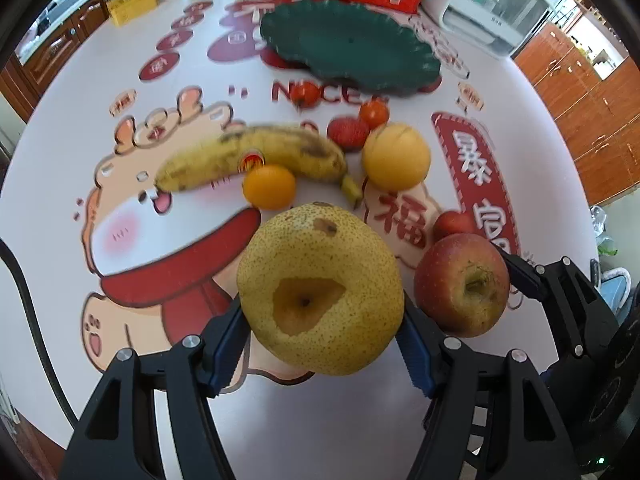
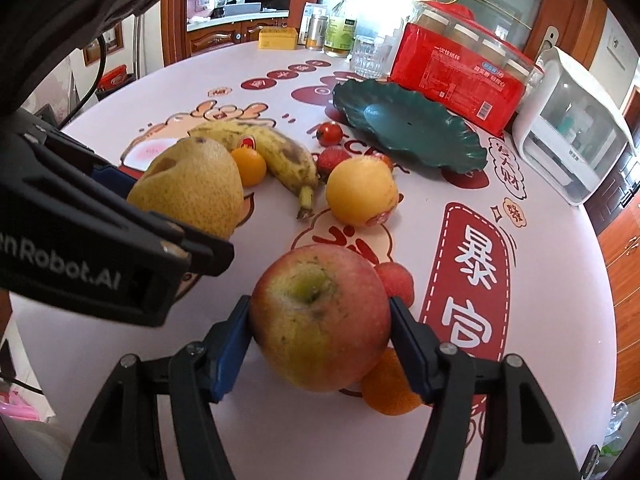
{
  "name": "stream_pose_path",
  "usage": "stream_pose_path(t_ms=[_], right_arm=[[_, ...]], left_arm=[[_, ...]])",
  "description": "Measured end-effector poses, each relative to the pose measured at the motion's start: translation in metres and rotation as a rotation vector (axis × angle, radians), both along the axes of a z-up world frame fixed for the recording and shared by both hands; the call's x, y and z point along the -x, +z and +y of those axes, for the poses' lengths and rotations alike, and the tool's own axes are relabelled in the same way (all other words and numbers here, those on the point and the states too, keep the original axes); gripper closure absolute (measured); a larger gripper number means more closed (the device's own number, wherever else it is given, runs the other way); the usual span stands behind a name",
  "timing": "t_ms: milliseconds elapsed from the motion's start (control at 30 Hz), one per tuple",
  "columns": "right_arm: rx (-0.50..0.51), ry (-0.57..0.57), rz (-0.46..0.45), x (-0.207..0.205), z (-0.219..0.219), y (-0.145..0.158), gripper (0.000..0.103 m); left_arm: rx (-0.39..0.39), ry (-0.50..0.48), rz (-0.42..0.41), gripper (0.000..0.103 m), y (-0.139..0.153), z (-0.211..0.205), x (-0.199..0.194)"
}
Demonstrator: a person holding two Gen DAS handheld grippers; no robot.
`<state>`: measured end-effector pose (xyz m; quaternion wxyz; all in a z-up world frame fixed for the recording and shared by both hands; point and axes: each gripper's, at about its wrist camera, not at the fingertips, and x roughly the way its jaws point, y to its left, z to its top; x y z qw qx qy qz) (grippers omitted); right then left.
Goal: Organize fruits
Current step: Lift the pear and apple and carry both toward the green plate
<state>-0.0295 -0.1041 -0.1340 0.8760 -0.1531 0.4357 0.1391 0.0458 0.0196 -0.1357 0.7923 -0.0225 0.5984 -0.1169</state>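
My left gripper (image 1: 322,344) is shut on a yellow pear (image 1: 320,288), also seen in the right wrist view (image 2: 192,188). My right gripper (image 2: 320,344) is shut on a red-green apple (image 2: 320,316), which shows at the right of the left wrist view (image 1: 462,284). A banana (image 1: 256,156), a small orange fruit (image 1: 269,186), a yellow round fruit (image 1: 396,156) and small red fruits (image 1: 347,132) lie on the table between the grippers and an empty dark green plate (image 1: 352,46). An orange fruit (image 2: 390,390) lies under the apple.
A red package (image 2: 456,76), a glass (image 2: 366,56), bottles (image 2: 340,26), a yellow box (image 2: 278,38) and a white appliance (image 2: 572,128) stand along the far edge of the round table (image 2: 560,280). Wooden cabinets lie beyond.
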Motion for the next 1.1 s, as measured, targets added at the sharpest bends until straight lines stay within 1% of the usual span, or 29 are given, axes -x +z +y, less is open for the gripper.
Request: stream_pose_path(t_ms=[233,367,433,533,733,800,933,1000,1100], right_arm=[[-0.088,-0.030,-0.021,-0.005,-0.014,0.039,0.037],[-0.120,-0.049,-0.043,-0.015,-0.024,0.065,0.037],[-0.131,-0.062,-0.047,-0.024,-0.029,0.078,0.037],[-0.165,-0.074,-0.046,-0.043,-0.040,0.097,0.037],[-0.187,-0.095,-0.080,-0.091,-0.056,0.137,0.037],[-0.192,-0.107,-0.095,-0.113,-0.061,0.152,0.037],[-0.188,-0.161,-0.122,-0.157,-0.072,0.167,0.037],[-0.191,-0.200,-0.116,-0.181,-0.078,0.168,0.037],[-0.194,-0.253,-0.093,-0.216,-0.086,0.158,0.037]], left_arm=[[0.003,0.011,-0.085,0.036,0.045,0.003,-0.008],[-0.017,-0.013,-0.155,0.036,0.075,0.002,-0.023],[-0.034,-0.026,-0.200,0.036,0.092,0.002,-0.034],[-0.040,-0.038,-0.248,0.036,0.112,0.002,-0.052],[-0.050,-0.080,-0.316,0.036,0.145,-0.011,-0.096],[-0.052,-0.087,-0.339,0.036,0.152,-0.017,-0.109],[-0.067,-0.102,-0.382,0.036,0.158,-0.029,-0.139],[-0.063,-0.108,-0.381,0.036,0.153,-0.034,-0.154],[-0.059,-0.118,-0.367,0.036,0.137,-0.041,-0.173]])
